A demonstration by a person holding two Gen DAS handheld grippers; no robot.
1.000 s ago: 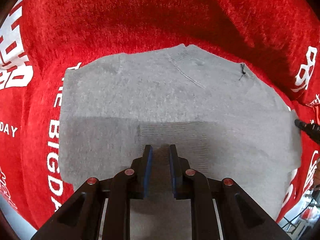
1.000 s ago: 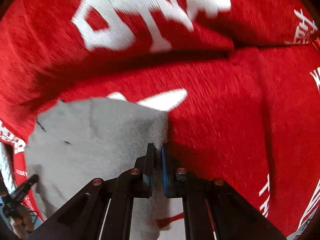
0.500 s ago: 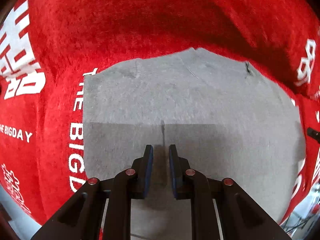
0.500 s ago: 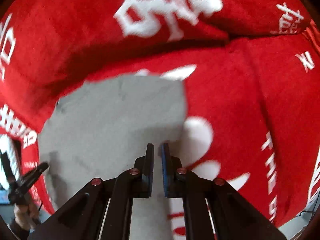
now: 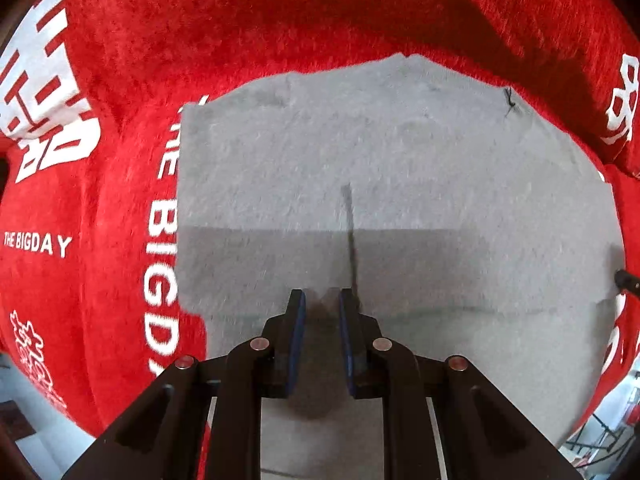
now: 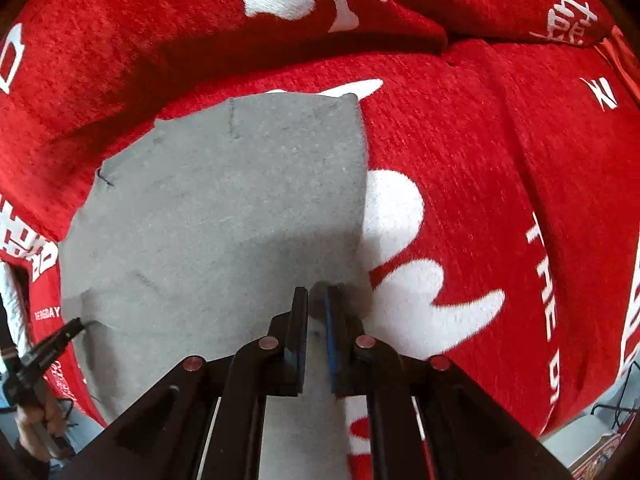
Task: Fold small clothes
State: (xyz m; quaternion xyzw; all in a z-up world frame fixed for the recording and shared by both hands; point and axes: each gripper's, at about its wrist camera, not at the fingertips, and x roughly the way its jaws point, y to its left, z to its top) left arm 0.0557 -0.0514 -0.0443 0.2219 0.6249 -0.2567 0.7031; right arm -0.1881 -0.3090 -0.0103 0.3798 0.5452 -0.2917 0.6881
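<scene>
I hold the grey garment (image 5: 392, 184) near-edge fold in both narrow grippers, left (image 5: 322, 294) and right (image 6: 318, 290); next, lay it flat

A red plush cover (image 5: 248, 40) with white lettering (image 5: 38, 243) fills the view; pale floor (image 5: 16, 384) shows below its edge.

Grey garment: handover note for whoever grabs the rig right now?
Left gripper: closed on a pinch of the grey garment at its near edge.
Right gripper: closed on the same edge, by the right corner.
Garment lies flat on the red blanket.
Done: it already looks like a rough rectangle.
Left: probably carry the held edge over to the far edge, release, smooth.
</scene>
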